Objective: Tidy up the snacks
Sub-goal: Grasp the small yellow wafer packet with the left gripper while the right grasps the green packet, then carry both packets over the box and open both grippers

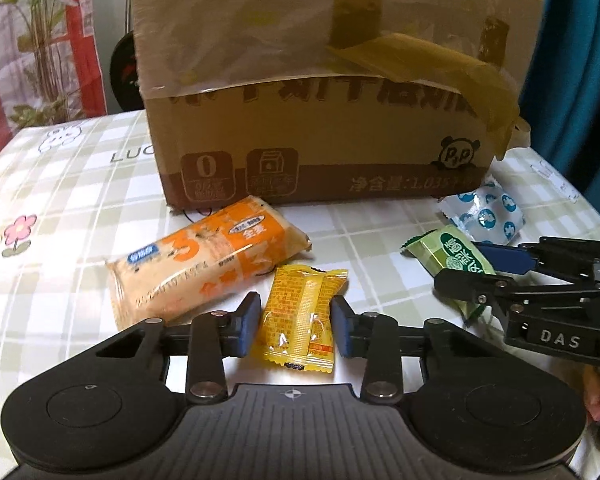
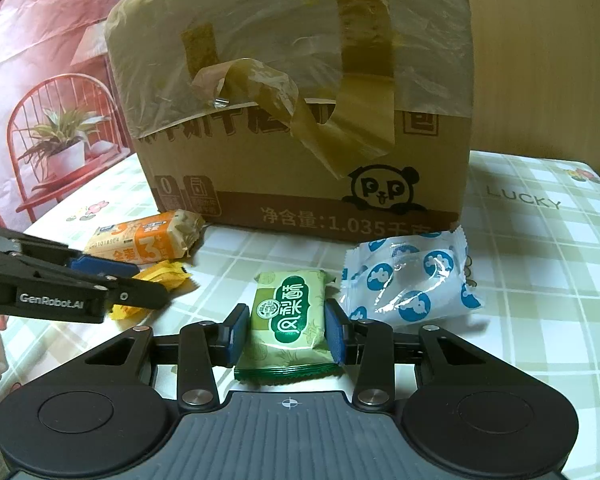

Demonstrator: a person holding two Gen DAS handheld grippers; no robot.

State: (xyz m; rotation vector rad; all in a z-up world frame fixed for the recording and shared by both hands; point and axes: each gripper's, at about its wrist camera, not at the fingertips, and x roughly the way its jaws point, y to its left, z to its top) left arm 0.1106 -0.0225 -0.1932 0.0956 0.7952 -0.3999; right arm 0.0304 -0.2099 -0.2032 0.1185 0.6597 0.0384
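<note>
My left gripper [image 1: 296,326] clamped on the yellow packet [image 1: 300,320], my right gripper [image 2: 286,330] clenched on the green packet [image 2: 290,314], both on the checked tablecloth [image 2: 520,280], orange packet [image 1: 204,264] and blue-spotted packet [image 2: 412,280] nearby, taped cardboard box [image 2: 300,140] blocking behind

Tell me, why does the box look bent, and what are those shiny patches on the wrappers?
Left wrist view: the fisheye lens bows the cardboard box and the checked tablecloth; the top of the box is soft and washed out. Right wrist view: glare glints off the blue-and-white packet and the clear tape on the box; picture edges curve strongly.
</note>
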